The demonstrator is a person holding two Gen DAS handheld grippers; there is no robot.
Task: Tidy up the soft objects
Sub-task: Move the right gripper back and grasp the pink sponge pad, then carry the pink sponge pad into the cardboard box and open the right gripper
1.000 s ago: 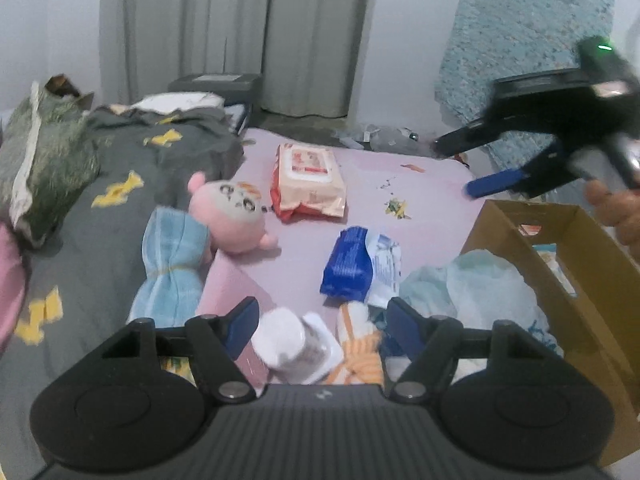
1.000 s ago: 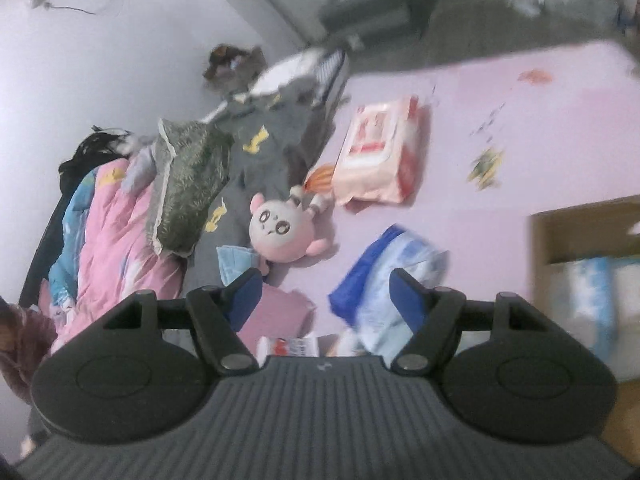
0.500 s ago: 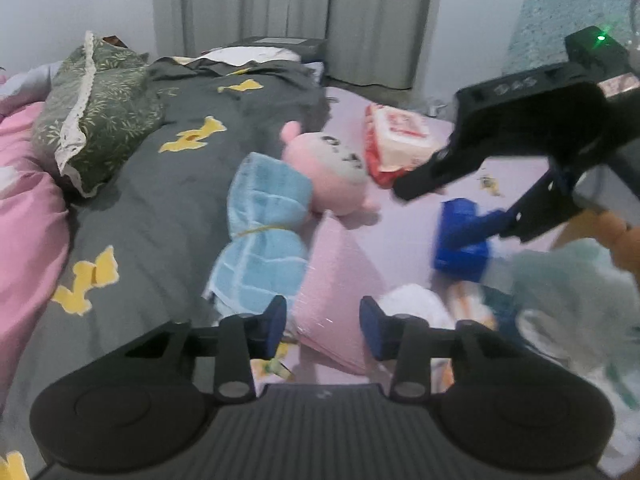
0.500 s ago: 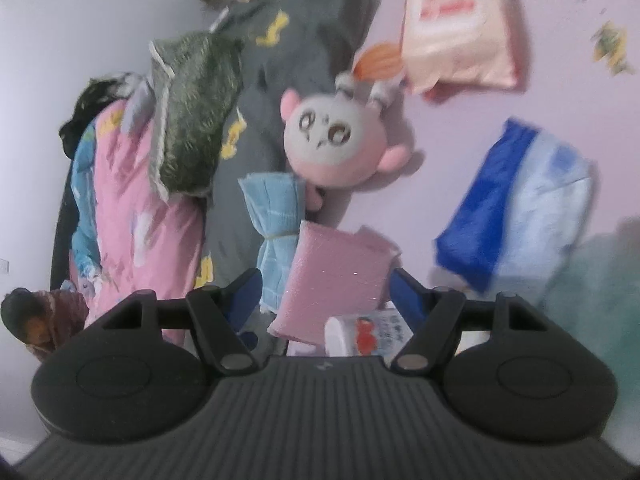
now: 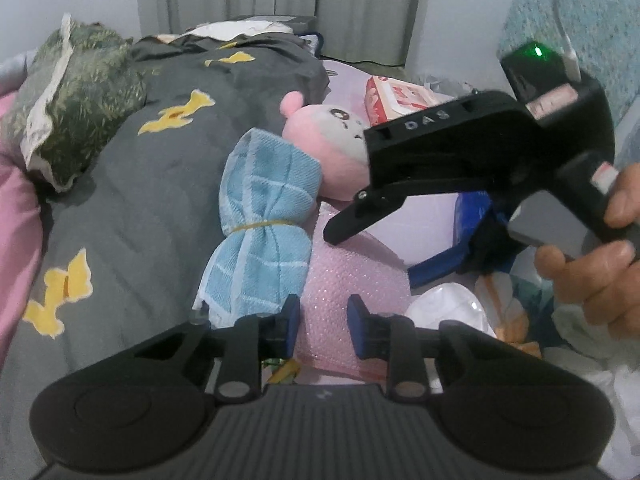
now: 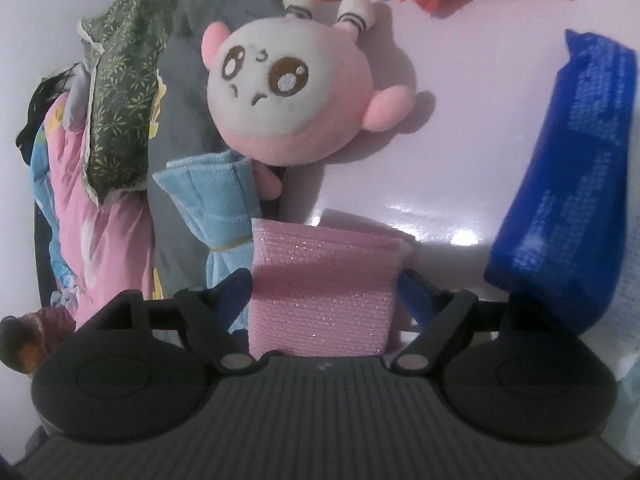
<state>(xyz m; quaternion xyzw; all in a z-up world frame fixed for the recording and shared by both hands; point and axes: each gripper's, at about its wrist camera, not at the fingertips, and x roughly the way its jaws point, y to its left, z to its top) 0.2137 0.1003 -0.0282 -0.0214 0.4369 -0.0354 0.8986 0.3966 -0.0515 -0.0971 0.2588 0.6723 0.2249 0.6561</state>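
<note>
Both my tongs over the pink sponge (image 6: 324, 292).
Left gripper (image 5: 323, 320) has just been closing, its narrow jaws not visibly pinching it; right gripper (image 6: 325, 296) has just been opening, spread astride the sponge beside the blue towel (image 6: 224, 204).

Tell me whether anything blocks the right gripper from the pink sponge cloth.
Nothing visible does. The right gripper has just been opening, and its jaws straddle the pink sponge cloth without visibly pressing on it. The blue towel roll lies close beside the cloth's left edge, outside the jaws.
</note>
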